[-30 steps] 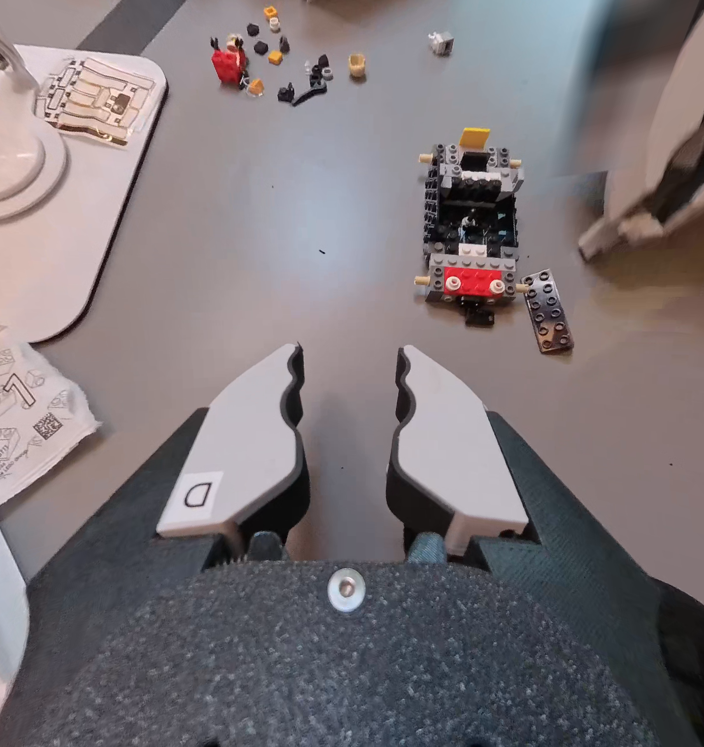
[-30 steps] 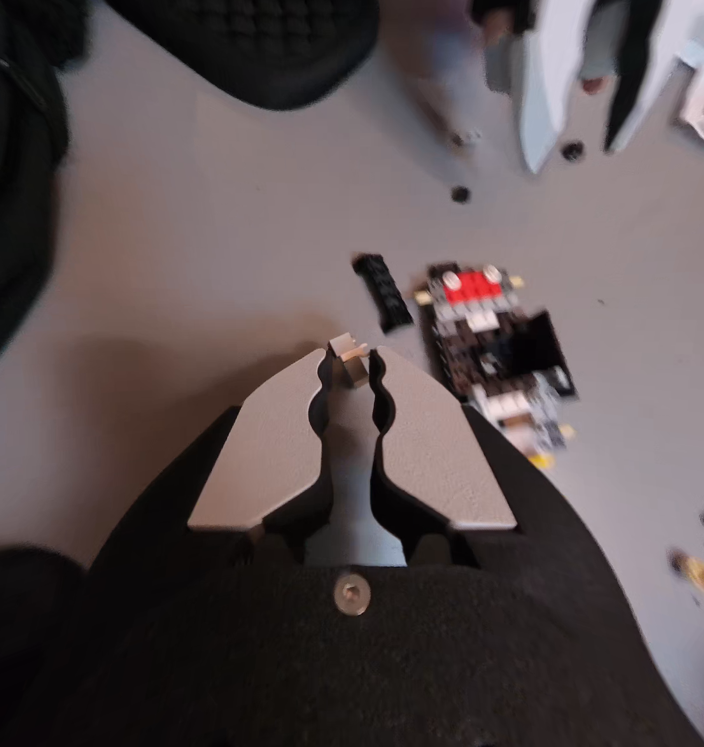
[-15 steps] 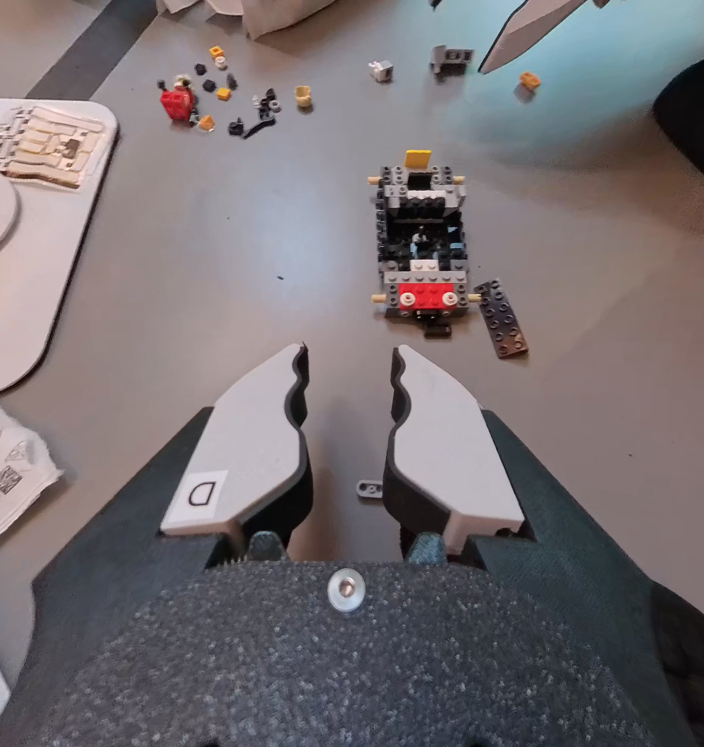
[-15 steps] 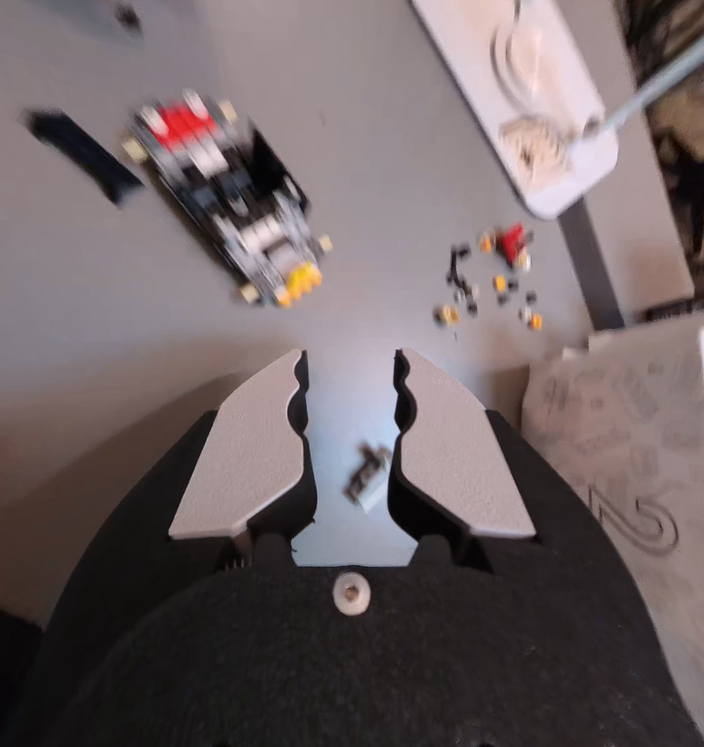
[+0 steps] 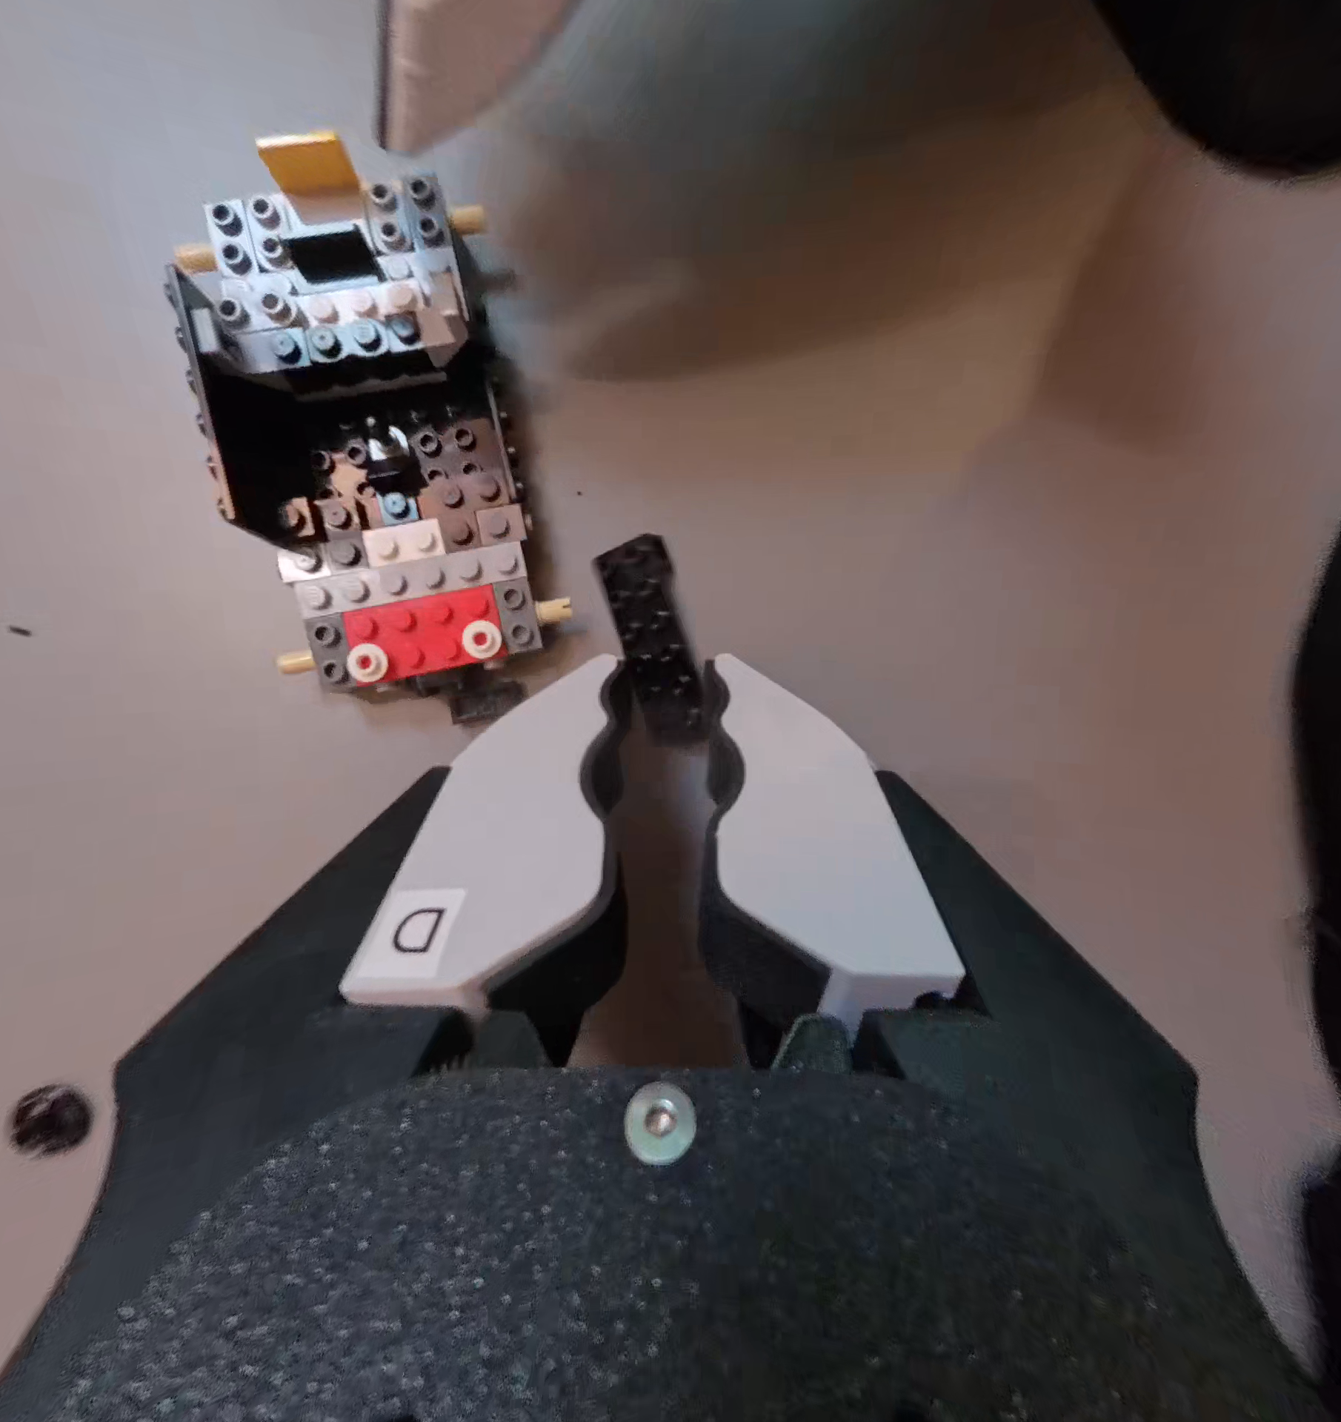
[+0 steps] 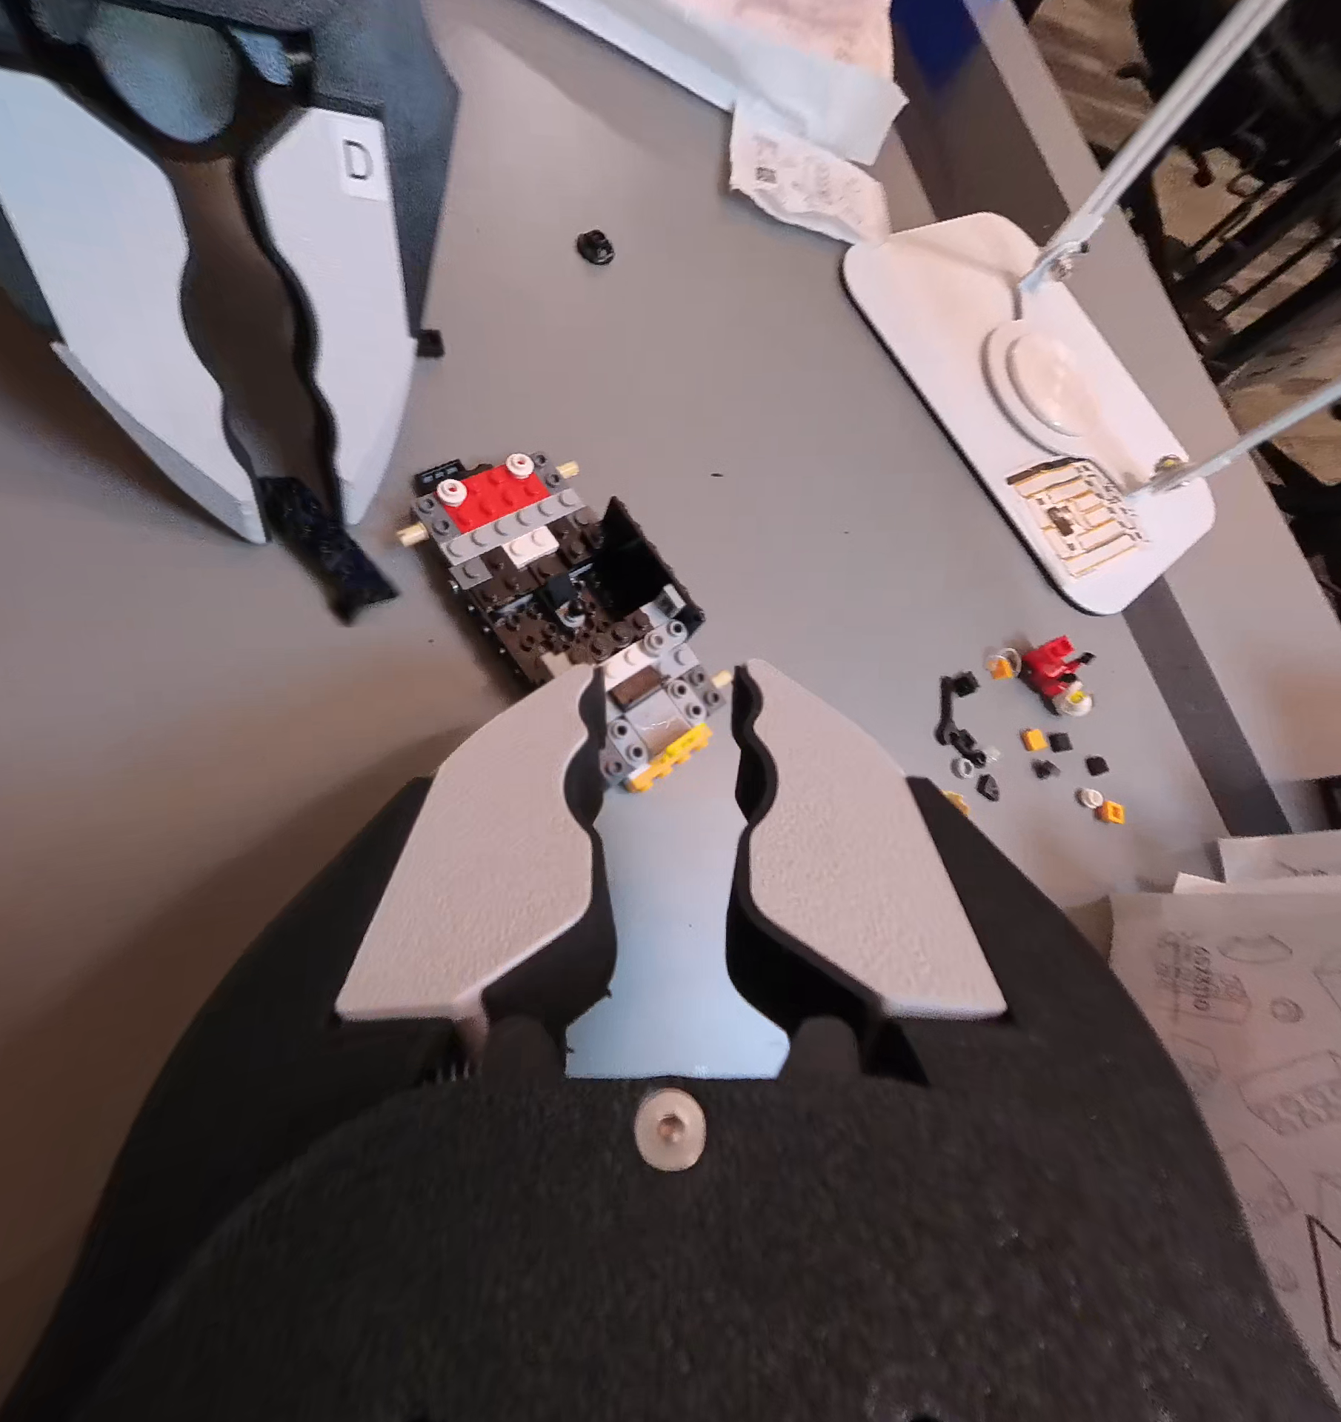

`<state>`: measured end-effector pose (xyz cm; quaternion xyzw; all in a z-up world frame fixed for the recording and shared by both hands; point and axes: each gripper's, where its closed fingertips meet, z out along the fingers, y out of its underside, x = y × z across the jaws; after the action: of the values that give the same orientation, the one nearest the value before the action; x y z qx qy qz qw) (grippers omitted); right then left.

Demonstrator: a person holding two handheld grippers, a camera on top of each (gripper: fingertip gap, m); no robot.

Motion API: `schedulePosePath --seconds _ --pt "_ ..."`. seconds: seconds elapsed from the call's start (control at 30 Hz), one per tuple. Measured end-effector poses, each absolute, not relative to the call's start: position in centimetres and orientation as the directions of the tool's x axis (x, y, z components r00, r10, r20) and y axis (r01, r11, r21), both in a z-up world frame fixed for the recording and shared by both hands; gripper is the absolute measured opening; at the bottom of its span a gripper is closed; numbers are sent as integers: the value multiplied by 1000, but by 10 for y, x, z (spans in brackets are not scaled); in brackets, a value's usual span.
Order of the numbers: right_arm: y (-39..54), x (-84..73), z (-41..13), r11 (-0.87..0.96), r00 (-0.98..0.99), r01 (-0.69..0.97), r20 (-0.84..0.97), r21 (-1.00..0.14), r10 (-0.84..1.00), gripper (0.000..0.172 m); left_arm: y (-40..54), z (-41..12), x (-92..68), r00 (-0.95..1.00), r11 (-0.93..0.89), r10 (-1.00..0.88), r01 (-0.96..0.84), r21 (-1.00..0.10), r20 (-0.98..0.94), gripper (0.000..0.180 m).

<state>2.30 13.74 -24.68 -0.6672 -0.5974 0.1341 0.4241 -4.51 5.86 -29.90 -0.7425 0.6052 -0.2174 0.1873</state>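
- Your left gripper point(image 5: 663, 669) is closed on a black studded plate point(image 5: 652, 639); both pads press its long sides, and most of the plate sticks out past the fingertips.
- In the right wrist view that same plate point(image 6: 321, 550) juts from between the white fingers point(image 6: 213, 462) of your left gripper, its free end low near the grey table point(image 6: 729, 400).
- Your right gripper point(image 6: 663, 677) stands open and holds nothing; its tips hover over the yellow-edged end of the brick vehicle point(image 6: 560, 585), with the grey and yellow bricks showing in the gap between them.
- The brick vehicle point(image 5: 359, 431) lies just left of your held plate, its red end with two white round studs nearest the left gripper.
- To the right of your right gripper, scattered small pieces point(image 6: 1037, 739) lie on the table: black, orange and grey bits and a red clump.
- Printed paper sheets point(image 6: 1268, 1039) sit at the right edge, near you.
- Farther off, a white lamp base point(image 6: 960, 308) rests on the table, with more paper point(image 6: 806, 177) beyond it.
- A small black round piece point(image 6: 595, 246) lies alone, far from the vehicle.
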Motion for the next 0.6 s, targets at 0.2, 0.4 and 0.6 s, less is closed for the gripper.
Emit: schedulePosePath --seconds 0.2,0.4,0.6 --pt "144 31 -231 68 321 625 336 -778 886 29 81 -225 -96 301 -187 -949 -771 -609 -89 5" --pt "148 29 -233 38 315 604 283 -796 906 28 91 -157 -298 819 -614 -452 -573 -543 -354 6" --pt "152 9 -244 49 203 668 245 -742 948 28 60 -184 -390 914 -837 -193 -343 -426 -358 9"
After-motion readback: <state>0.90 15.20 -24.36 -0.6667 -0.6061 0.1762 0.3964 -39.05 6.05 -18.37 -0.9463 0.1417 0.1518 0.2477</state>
